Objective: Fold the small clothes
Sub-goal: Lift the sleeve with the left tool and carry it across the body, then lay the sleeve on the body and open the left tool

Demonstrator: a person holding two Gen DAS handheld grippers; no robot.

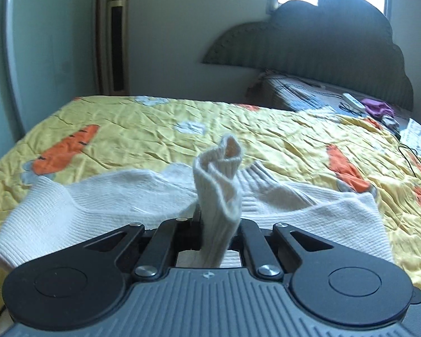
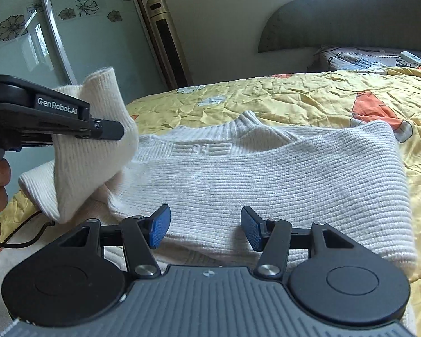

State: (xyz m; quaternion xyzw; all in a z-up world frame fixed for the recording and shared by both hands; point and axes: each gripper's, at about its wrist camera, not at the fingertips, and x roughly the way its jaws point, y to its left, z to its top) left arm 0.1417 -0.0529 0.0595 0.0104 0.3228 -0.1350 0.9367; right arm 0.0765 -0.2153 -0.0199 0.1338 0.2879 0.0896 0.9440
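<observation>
A small cream knitted sweater [image 2: 266, 174] lies on the yellow quilt, collar [image 2: 247, 125] away from me, its right sleeve folded across the body. My left gripper [image 1: 217, 224] is shut on the sweater's left sleeve cuff [image 1: 219, 185], which stands up between its fingers. In the right wrist view the left gripper [image 2: 109, 130] holds that sleeve [image 2: 92, 146] lifted above the sweater's left side. My right gripper [image 2: 205, 229] is open and empty, its blue pads [image 2: 160, 229] just above the sweater's lower body.
The sweater lies on a bed with a yellow carrot-print quilt [image 1: 143, 129]. A grey headboard [image 1: 323, 42], a patterned pillow and small items [image 1: 376, 109] lie at the far right. A tall air conditioner [image 1: 116, 39] and glass door stand beyond the bed. A black cable [image 2: 22, 238] trails at the left.
</observation>
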